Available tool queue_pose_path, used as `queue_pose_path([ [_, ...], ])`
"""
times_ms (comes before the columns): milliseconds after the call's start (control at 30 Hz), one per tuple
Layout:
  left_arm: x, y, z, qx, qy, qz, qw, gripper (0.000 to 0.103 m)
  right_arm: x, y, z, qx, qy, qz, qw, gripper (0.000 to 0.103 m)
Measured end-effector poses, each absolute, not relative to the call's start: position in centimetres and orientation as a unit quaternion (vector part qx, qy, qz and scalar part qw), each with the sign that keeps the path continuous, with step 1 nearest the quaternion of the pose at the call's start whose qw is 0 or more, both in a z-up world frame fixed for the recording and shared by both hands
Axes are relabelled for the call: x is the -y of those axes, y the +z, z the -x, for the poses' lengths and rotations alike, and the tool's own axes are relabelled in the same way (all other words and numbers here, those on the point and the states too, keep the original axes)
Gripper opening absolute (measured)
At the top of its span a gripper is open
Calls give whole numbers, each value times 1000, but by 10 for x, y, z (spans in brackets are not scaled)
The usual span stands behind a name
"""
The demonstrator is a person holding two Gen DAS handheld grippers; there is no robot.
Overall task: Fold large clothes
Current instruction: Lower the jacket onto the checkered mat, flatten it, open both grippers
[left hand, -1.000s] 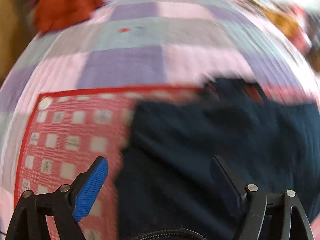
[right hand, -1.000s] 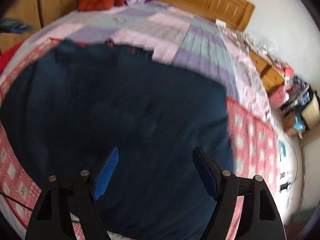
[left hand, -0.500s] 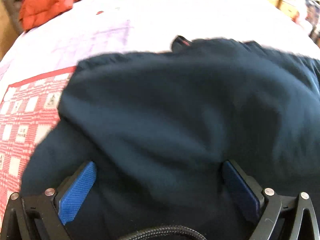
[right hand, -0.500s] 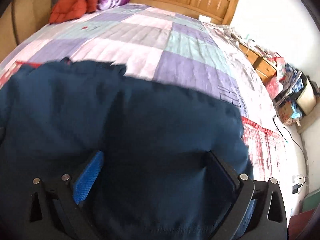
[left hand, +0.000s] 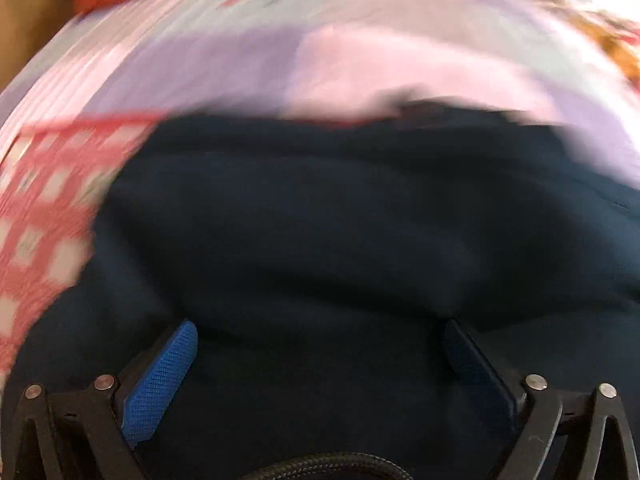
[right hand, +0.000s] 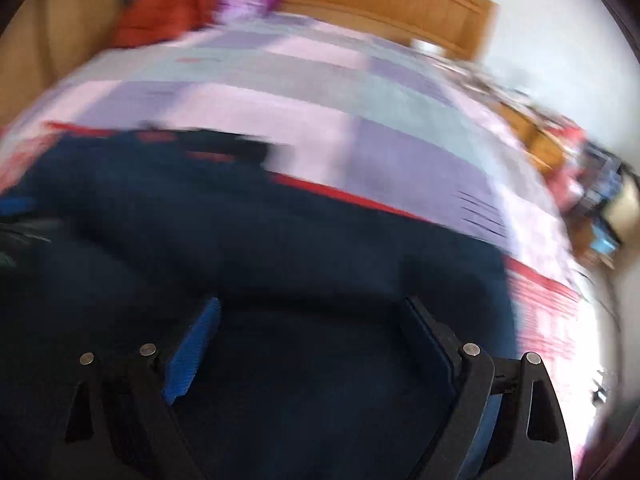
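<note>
Item 1, dark navy garment: I log it spread over the near part of the bed, filling the lower half of both wrist views. A soft fold ridge crosses it just ahead of each gripper. Its far edge lies on the quilt, and its left side overlaps the red-and-white checked cloth.

Item 2, left gripper: I read its blue-padded fingers as spread wide, low over the navy fabric, nothing pinched between them.

Item 3, right gripper: likewise spread apart, fingers hovering just above the garment; contact with the cloth I cannot tell through the blur.

Item 4, surroundings: pastel patchwork quilt in pink, lilac and pale green; wooden headboard; orange bundle and purple cushion at the far end; cluttered shelf at right.
</note>
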State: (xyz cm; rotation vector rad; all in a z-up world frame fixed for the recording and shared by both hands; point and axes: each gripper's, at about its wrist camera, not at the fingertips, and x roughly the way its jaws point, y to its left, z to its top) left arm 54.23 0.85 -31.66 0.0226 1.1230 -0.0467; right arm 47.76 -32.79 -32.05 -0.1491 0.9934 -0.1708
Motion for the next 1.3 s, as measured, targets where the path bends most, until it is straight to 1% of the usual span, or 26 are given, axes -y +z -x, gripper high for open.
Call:
queue_pose_path([
  [33, -35, -320, -549, -538, -10, 0, 843, 102, 356, -323, -478, -485, -107, 62, 866, 93],
  [133, -69, -321, -551, -527, 50, -69, 846, 103, 411, -329, -476, -508, -149, 28, 848, 93],
  [233, -116, -320, -554, -554, 86, 2, 828, 102, 402, -321, -470, -489, -164, 82, 852, 93],
  [267, -119, -314, -552, -550, 89, 12, 831, 102, 386, -313, -464, -469, -168, 105, 861, 90],
  [300, -116, -301, -541, -535, 78, 19, 841, 101, 369, -302, -455, -449, -148, 103, 875, 87],
  [367, -88, -276, -506, -506, 29, 8, 862, 101, 325, -284, -439, -414, -81, 90, 902, 87],
  [433, -49, -258, -460, -479, -28, -17, 877, 101, 261, -275, -404, -391, 10, 109, 914, 87],
  [533, -6, -257, -408, -475, -103, -37, 873, 101, 189, -283, -348, -384, 105, 143, 906, 87],
  [600, 20, -274, -370, -484, -135, -72, 861, 101, 179, -299, -321, -404, 110, 150, 895, 87],
  [667, 15, -293, -347, -490, -133, -89, 857, 102, 199, -314, -307, -416, 86, 157, 892, 87],
  [733, -6, -299, -336, -473, -131, -91, 867, 102, 252, -323, -292, -421, 32, 145, 895, 87],
  [800, -34, -303, -339, -466, -87, -111, 874, 103, 323, -326, -276, -437, -41, 105, 892, 87],
  [867, -86, -306, -347, -482, -52, -62, 873, 103, 376, -328, -262, -454, -107, 84, 880, 87],
  [900, -106, -307, -351, -487, -47, -42, 871, 103, 409, -326, -253, -465, -140, 60, 872, 87],
  [933, -120, -308, -353, -494, -43, -32, 868, 103, 425, -326, -246, -476, -170, 62, 861, 87],
  [967, -127, -308, -353, -495, -18, -56, 867, 103, 441, -328, -240, -496, -208, 83, 839, 87],
  [1000, -132, -305, -352, -494, 0, -73, 866, 103, 450, -327, -235, -508, -222, 87, 828, 83],
  [1033, -141, -301, -352, -502, 27, -77, 861, 103, 458, -322, -224, -511, -222, 68, 827, 80],
  [1133, -151, -282, -346, -518, 39, -41, 853, 102, 440, -295, -188, -489, -196, 42, 849, 80],
  [1300, -87, -233, -280, -525, 4, -69, 849, 102, 355, -245, -144, -485, -108, -11, 868, 80],
])
